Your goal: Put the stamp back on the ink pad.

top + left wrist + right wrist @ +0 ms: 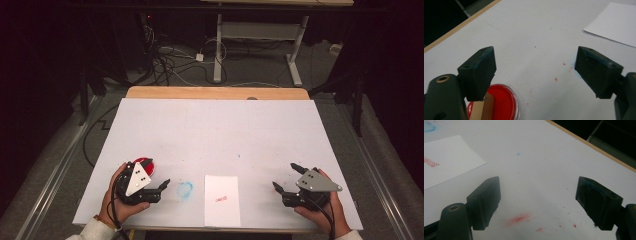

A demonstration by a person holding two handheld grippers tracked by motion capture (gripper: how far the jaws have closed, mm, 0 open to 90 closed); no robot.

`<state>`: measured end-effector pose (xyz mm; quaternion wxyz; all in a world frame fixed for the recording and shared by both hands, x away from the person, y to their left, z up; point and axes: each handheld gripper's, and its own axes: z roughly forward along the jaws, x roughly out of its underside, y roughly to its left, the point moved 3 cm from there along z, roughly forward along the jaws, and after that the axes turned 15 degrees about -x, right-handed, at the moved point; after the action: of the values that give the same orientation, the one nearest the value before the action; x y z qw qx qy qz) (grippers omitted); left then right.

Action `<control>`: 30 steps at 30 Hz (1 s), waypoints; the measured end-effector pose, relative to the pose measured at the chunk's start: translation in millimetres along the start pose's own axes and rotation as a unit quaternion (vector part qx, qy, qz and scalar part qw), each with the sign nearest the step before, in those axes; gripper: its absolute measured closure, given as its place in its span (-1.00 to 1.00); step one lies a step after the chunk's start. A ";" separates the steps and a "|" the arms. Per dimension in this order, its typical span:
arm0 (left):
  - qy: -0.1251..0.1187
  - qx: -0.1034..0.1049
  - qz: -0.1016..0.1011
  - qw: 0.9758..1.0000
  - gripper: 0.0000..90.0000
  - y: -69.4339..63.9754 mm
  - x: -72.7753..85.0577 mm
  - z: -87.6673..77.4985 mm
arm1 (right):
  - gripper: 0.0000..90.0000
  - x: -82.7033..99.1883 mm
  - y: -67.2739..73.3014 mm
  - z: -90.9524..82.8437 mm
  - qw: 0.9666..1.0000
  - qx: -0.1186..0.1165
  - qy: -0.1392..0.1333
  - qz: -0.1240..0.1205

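The work in hand looks like stamping the white paper (222, 199), which lies at the near edge of the table (220, 130) between the two grippers and already bears a small red mark. The left gripper (159, 183) sits with its jaws spread wide and empty, and so does the right gripper (286, 176); neither touches anything.

The relation that matters: the red ink dish (501, 100) lies at about 7 o'clock in the left gripper view, just under the near jaw, with a wooden stamp block (485, 107) standing in it. In the high view the red ink dish (145, 164) peeks out at roughly 11 o'clock from the left gripper, so the left hand (117, 202) is plainly the nearer one (the right is well apart, across the paper). I judge the claw would have to draw back and tip down to straddle the block.

The block is cut off by the frame's lower edge, so its long axis cannot be told. A faint blue ring stain (185, 189) lies between dish and paper.
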<state>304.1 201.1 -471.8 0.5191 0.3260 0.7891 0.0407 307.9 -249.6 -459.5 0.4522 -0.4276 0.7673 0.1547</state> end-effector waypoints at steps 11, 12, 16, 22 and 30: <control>0.013 -0.005 0.011 1.000 -0.65 -4.1 6.7 -1.8 | -0.55 -1.0 0.1 1.9 1.000 -0.003 0.000 -0.002; 0.013 -0.006 0.010 1.000 -0.65 -3.8 6.8 -2.2 | -0.55 -1.1 0.2 2.3 1.000 -0.004 0.001 -0.003; 0.006 -0.009 0.007 1.000 -0.65 -2.4 6.2 -4.6 | -0.55 -1.2 0.5 3.9 1.000 -0.006 0.003 -0.005; 0.002 -0.008 0.005 1.000 -0.65 -2.0 6.4 -7.8 | -0.55 -1.4 3.2 3.3 1.000 -0.005 0.004 -0.006; -0.001 -0.010 0.008 1.000 -0.65 -1.9 5.0 -8.4 | -0.55 -2.1 4.3 1.2 1.000 -0.002 0.002 -0.006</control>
<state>294.8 204.8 -472.7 0.5227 0.3273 0.7854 0.0528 305.6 -245.2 -459.0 0.4507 -0.4335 0.7653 0.1525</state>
